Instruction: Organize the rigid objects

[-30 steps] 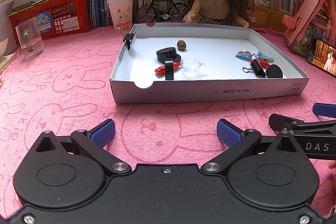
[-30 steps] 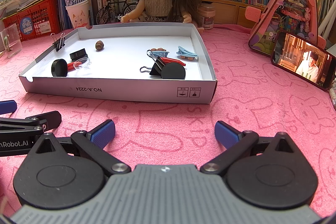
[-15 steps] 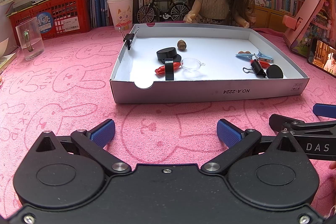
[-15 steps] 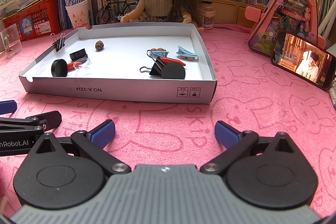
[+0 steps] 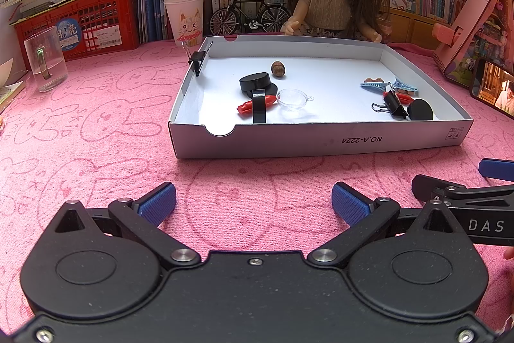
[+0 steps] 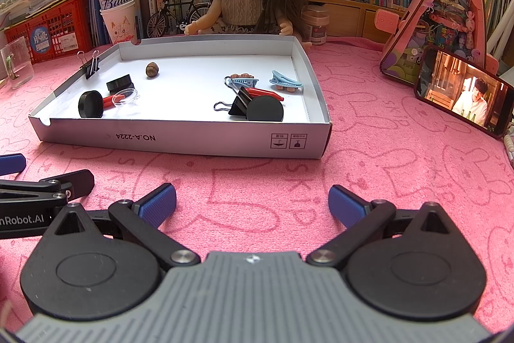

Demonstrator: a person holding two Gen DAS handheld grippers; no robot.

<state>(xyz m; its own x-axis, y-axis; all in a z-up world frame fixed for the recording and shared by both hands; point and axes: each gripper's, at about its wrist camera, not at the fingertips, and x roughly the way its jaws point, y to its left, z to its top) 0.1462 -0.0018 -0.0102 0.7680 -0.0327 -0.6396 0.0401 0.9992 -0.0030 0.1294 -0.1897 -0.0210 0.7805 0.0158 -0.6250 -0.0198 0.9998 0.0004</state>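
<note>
Both hand-held grippers wait before a tray of small rigid objects.

The left hand-held gripper and right hand-held gripper sit low over the pink tabletop, jaws spread wide, holding nothing. Binder clips, black discs, hair clips and a nut lie scattered inside the white tray. This fits sorting either pending or finished; no grasp is in hand.
</note>
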